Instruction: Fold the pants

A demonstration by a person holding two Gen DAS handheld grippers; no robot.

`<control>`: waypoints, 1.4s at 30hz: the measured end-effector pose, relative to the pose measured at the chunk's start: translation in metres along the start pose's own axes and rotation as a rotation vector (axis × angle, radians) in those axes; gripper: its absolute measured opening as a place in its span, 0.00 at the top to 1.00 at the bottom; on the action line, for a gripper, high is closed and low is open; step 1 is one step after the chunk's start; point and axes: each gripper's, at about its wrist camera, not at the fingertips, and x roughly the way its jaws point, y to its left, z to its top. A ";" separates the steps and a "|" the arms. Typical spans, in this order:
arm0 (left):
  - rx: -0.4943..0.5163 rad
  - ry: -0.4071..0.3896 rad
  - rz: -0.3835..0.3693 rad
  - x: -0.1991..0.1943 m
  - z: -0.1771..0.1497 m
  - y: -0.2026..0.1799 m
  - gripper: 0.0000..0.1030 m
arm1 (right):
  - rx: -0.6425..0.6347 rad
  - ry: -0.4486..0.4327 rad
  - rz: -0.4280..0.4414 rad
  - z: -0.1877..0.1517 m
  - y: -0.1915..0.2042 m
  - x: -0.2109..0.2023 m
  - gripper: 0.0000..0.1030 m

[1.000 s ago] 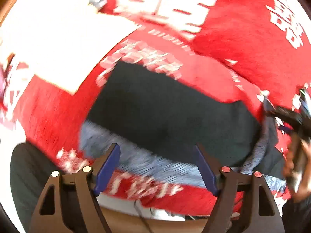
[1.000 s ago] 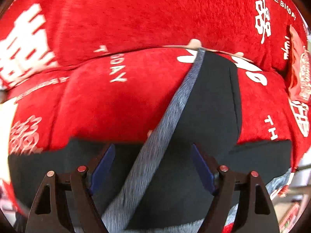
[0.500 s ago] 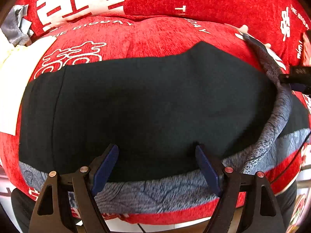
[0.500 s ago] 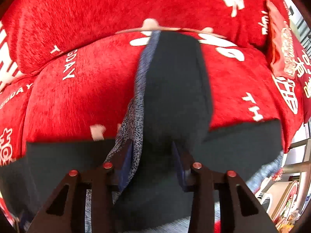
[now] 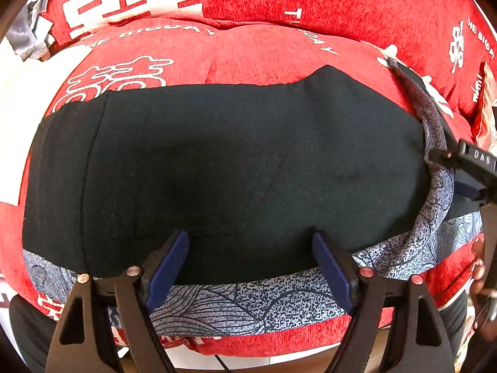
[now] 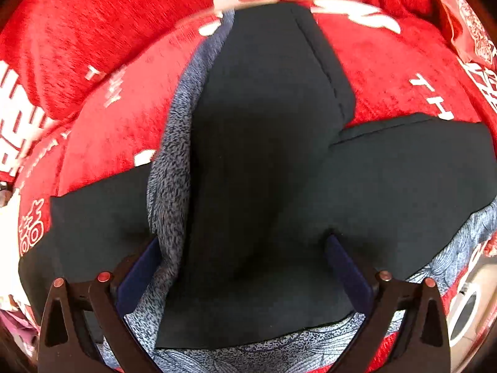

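2 blue-padded claws [image 5: 250,267] [image 6: 242,267] opening, unclenched, over smooth black pants [image 5: 217,161] on plush red cushion [image 5: 248,56].

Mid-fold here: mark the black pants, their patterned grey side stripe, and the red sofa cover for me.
black pants [image 5: 236,161], left wrist view, middle of the flat black panel.
patterned grey side stripe [image 5: 248,304], left wrist view, near-edge band between the fingers.
red sofa cover [image 6: 102,133], right wrist view, bare cushion left of the pants.
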 end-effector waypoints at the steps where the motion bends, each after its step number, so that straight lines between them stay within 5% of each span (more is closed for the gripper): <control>1: 0.003 -0.001 0.000 0.001 0.001 0.000 0.15 | -0.004 -0.014 -0.006 -0.001 0.001 0.000 0.00; 12: 0.013 0.000 -0.009 0.003 0.001 0.000 0.10 | -0.002 -0.102 -0.030 -0.019 0.004 -0.009 0.00; 18: 0.013 0.001 -0.012 0.004 0.001 -0.002 0.07 | -0.002 -0.045 -0.025 -0.007 0.006 -0.005 0.00; 24: 0.015 0.004 -0.008 0.005 0.001 -0.004 0.06 | -0.056 -0.118 -0.004 -0.013 0.007 -0.006 0.00; 29: 0.017 0.002 -0.007 0.006 0.000 -0.004 0.06 | -0.085 -0.055 -0.017 0.002 0.013 -0.001 0.00; 42: 0.014 0.024 -0.004 0.009 0.004 -0.006 0.02 | -0.107 0.014 0.105 0.014 0.000 -0.001 0.00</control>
